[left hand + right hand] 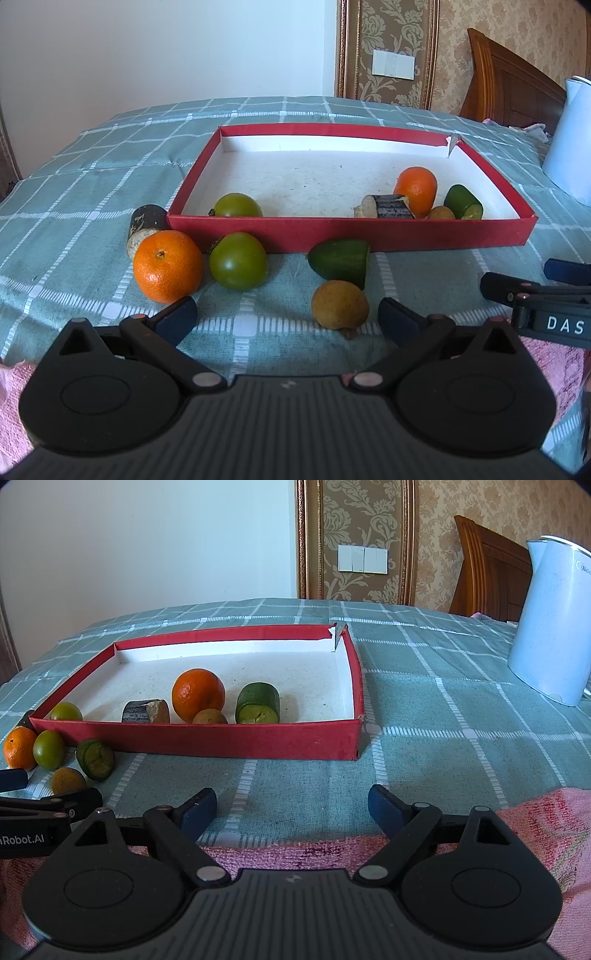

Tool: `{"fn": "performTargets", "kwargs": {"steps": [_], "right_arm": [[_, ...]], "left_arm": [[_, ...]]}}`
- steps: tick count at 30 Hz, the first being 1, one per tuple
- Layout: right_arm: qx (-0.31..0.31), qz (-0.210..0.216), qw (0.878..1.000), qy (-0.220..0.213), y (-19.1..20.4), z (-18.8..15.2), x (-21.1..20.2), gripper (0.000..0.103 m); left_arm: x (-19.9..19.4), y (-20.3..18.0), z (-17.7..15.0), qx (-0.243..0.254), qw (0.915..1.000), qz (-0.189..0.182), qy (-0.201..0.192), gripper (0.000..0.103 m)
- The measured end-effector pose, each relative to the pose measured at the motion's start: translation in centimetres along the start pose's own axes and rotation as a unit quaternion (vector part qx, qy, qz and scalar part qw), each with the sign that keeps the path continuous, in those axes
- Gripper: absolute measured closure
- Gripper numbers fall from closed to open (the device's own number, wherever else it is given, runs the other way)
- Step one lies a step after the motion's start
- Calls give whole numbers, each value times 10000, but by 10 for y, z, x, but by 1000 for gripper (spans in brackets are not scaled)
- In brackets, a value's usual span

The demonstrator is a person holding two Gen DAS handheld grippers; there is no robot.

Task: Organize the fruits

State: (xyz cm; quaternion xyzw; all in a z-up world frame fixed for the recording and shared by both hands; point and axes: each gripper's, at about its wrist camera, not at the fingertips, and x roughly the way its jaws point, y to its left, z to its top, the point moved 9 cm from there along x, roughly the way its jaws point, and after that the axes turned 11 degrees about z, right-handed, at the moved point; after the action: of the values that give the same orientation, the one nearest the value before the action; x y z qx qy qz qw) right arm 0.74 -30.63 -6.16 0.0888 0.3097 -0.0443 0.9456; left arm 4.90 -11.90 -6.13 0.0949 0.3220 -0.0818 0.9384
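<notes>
A red box holds a green tomato, an orange, a dark cane piece, a small brown fruit and a cucumber piece. In front of it on the cloth lie an orange, a green tomato, a cucumber piece, a brown fruit and a cane piece. My left gripper is open just before the brown fruit. My right gripper is open and empty before the box.
A white kettle stands right of the box. A pink towel lies at the near table edge. A wooden headboard and a wall stand behind the checked tablecloth.
</notes>
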Motion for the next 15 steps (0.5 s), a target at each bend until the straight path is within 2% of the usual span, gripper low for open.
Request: {"fn": "performTargets", "kwargs": {"steps": [15], "right_arm": [[14,12,10000,-9,0,0,0,13]], "left_arm": [[1,0,1,51,9999,-12,88,0]]}}
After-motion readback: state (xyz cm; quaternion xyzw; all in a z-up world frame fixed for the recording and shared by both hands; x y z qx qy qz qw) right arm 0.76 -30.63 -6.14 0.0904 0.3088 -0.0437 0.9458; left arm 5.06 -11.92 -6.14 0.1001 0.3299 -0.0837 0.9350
